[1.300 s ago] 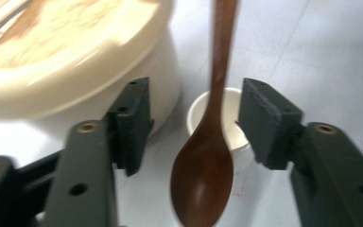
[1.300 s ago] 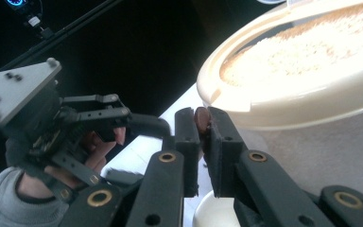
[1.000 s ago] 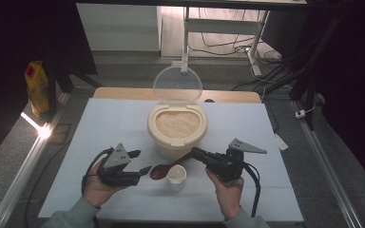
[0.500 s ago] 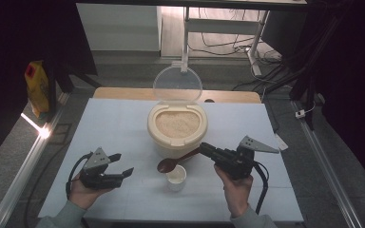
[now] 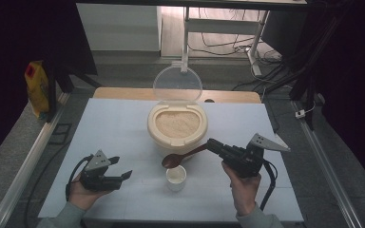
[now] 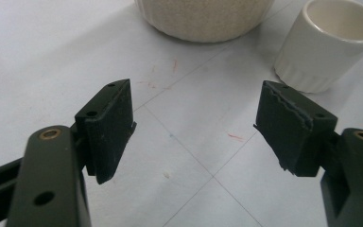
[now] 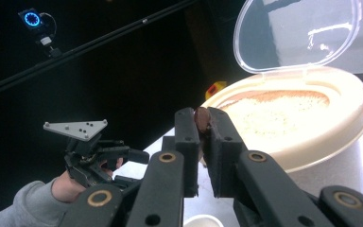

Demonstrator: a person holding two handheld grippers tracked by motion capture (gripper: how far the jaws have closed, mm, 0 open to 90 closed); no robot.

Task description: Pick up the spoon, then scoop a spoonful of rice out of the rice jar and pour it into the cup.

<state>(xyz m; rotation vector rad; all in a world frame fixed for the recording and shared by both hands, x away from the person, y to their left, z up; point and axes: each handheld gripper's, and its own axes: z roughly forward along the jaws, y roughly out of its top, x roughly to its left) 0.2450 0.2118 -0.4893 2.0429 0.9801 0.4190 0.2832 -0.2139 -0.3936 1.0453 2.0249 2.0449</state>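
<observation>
A cream container full of beige grain stands mid-table, its clear lid hinged up behind it. In front of it stands a small white cup. My right gripper is shut on the handle of a brown spoon, whose bowl hangs just above and left of the cup. The right gripper view has the spoon handle pinched between the jaws, the container beyond. My left gripper rests open at the front left with nothing in it; its view shows the cup at upper right.
A yellow carton stands on the floor left of the white table. A metal rail runs along the table's left side. Cables and a white frame lie behind the table.
My left gripper has drawn back left, away from the cup, and stays open. My right gripper has swung the spoon so its bowl sits lower, near the cup.
</observation>
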